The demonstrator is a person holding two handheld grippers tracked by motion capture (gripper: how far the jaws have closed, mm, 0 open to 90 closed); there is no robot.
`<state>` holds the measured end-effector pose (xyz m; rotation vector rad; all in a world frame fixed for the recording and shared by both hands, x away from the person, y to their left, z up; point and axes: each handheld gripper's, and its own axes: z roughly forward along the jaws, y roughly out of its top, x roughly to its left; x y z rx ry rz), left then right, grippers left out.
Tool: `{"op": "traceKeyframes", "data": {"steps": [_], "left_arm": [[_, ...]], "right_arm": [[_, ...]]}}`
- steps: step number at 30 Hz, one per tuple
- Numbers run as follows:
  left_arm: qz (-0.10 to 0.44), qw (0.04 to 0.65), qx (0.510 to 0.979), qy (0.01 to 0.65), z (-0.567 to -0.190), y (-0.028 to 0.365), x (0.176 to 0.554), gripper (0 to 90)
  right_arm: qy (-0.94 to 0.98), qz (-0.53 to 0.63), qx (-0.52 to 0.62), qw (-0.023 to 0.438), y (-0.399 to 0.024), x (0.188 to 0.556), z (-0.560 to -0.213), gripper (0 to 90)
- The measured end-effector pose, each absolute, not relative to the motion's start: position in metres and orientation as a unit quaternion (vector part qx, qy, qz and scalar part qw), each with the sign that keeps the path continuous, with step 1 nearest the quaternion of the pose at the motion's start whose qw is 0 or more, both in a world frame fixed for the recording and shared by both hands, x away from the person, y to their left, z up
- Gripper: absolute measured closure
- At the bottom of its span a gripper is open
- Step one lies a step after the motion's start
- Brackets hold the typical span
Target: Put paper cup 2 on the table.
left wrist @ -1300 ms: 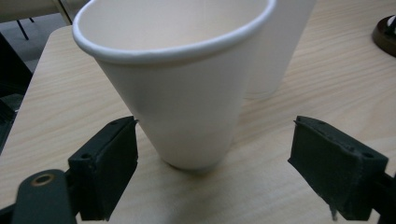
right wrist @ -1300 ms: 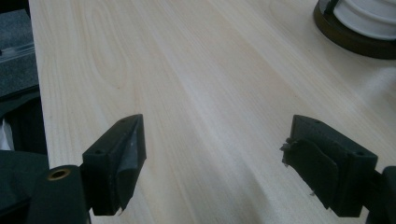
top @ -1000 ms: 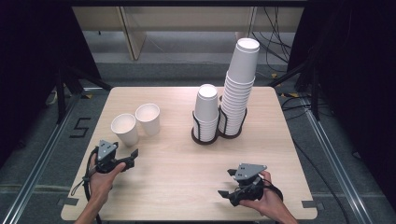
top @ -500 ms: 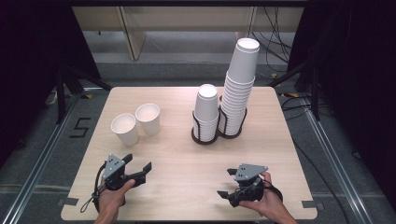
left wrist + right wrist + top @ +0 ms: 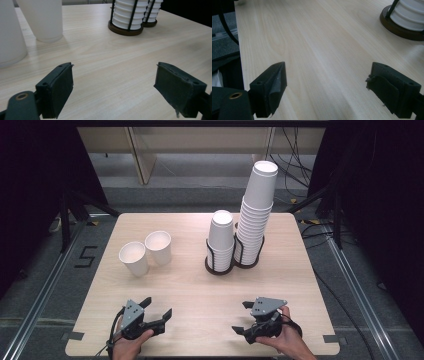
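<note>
**Two loose cups up-left of the left hand-held gripper, both hand-held grippers released**

Near cup (image 5: 133,258) stands upright on the surface (image 5: 200,290), mouth up, at the left part. Far cup (image 5: 158,247) is just beside it, to its right and a bit farther back; whether the two touch, cannot tell. In the left gripper view both sit at the top left, near cup (image 5: 10,32) cropped at the edge, far cup (image 5: 41,18) next to it, both beyond the jaws and off to the side, not between them.

Left hand-held gripper (image 5: 156,313) is at the near left edge of the surface, held in the person's left hand (image 5: 131,347), pointing right and slightly away. Jaws stand apart, nothing between them, bare wood showing in the gap. Cups are apart from it, farther back and a little left.

Right hand-held gripper (image 5: 241,317) is at the near right edge, in the right hand (image 5: 285,340), pointing left. Jaws apart, released, bare surface in the gap.

Short stack (image 5: 220,240) and tall stack (image 5: 256,215), upside-down white cups in a dark wire holder (image 5: 220,266), stand mid-surface toward the back, well apart from both hand-held grippers. Tall stack is right of the short one.
</note>
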<state>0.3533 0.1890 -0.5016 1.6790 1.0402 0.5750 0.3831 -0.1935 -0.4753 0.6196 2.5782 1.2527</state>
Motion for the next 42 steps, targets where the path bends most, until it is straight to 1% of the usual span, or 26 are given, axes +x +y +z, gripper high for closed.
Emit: {"op": "traceKeyframes", "data": {"steps": [3,6,9,12,13,14,16,18,19,21,22,24,25,26,29,33,35,39,42], "left_arm": [[0.233,0.508,0.718,0.414,-0.503,0.182,0.349,14.6],[0.24,0.503,0.738,0.382,-0.502,0.17,0.341,14.6],[0.235,0.518,0.741,0.357,-0.499,0.16,0.335,14.6],[0.232,0.517,0.754,0.332,-0.494,0.154,0.33,14.6],[0.226,0.52,0.756,0.327,-0.495,0.152,0.329,14.6],[0.221,0.521,0.758,0.325,-0.495,0.15,0.328,14.6],[0.214,0.507,0.772,0.317,-0.493,0.145,0.326,14.6],[0.21,0.513,0.773,0.309,-0.493,0.141,0.326,14.6],[0.211,0.501,0.783,0.302,-0.492,0.141,0.325,14.6],[0.237,0.498,0.784,0.283,-0.492,0.139,0.327,14.6],[0.244,0.496,0.784,0.281,-0.492,0.139,0.327,14.6],[0.244,0.496,0.786,0.276,-0.491,0.141,0.329,14.6],[0.246,0.505,0.779,0.279,-0.492,0.14,0.331,14.6],[0.248,0.496,0.784,0.28,-0.491,0.142,0.331,14.6],[0.251,0.496,0.781,0.285,-0.493,0.144,0.333,14.6],[0.248,0.501,0.779,0.284,-0.494,0.143,0.335,14.6],[0.25,0.489,0.787,0.279,-0.493,0.143,0.335,14.6],[0.243,0.495,0.786,0.278,-0.494,0.142,0.335,14.6],[0.241,0.485,0.794,0.277,-0.494,0.142,0.335,14.6]], "right_arm": [[0.874,0.426,0.207,0.109,-0.194,0.383,-0.475,15.8],[0.874,0.427,0.208,0.104,-0.194,0.381,-0.476,15.7],[0.876,0.426,0.204,0.101,-0.194,0.38,-0.477,15.8],[0.877,0.423,0.202,0.1,-0.194,0.378,-0.479,15.8],[0.877,0.424,0.2,0.104,-0.193,0.378,-0.479,15.8],[0.877,0.423,0.207,0.096,-0.193,0.376,-0.479,15.8],[0.878,0.424,0.203,0.094,-0.192,0.376,-0.48,15.8],[0.878,0.423,0.201,0.094,-0.192,0.376,-0.48,15.8],[0.879,0.422,0.202,0.093,-0.192,0.375,-0.481,15.8],[0.88,0.419,0.204,0.091,-0.192,0.376,-0.481,15.9],[0.88,0.418,0.204,0.092,-0.192,0.376,-0.482,15.9],[0.881,0.416,0.204,0.094,-0.192,0.376,-0.482,15.9],[0.881,0.416,0.206,0.093,-0.192,0.376,-0.482,15.9],[0.88,0.417,0.205,0.093,-0.192,0.377,-0.482,15.9],[0.88,0.418,0.204,0.093,-0.192,0.376,-0.482,15.9],[0.881,0.417,0.201,0.097,-0.192,0.377,-0.482,15.9],[0.882,0.416,0.202,0.095,-0.192,0.377,-0.482,15.9],[0.882,0.415,0.202,0.096,-0.191,0.377,-0.483,15.9],[0.882,0.415,0.205,0.092,-0.191,0.377,-0.483,15.9]]}}
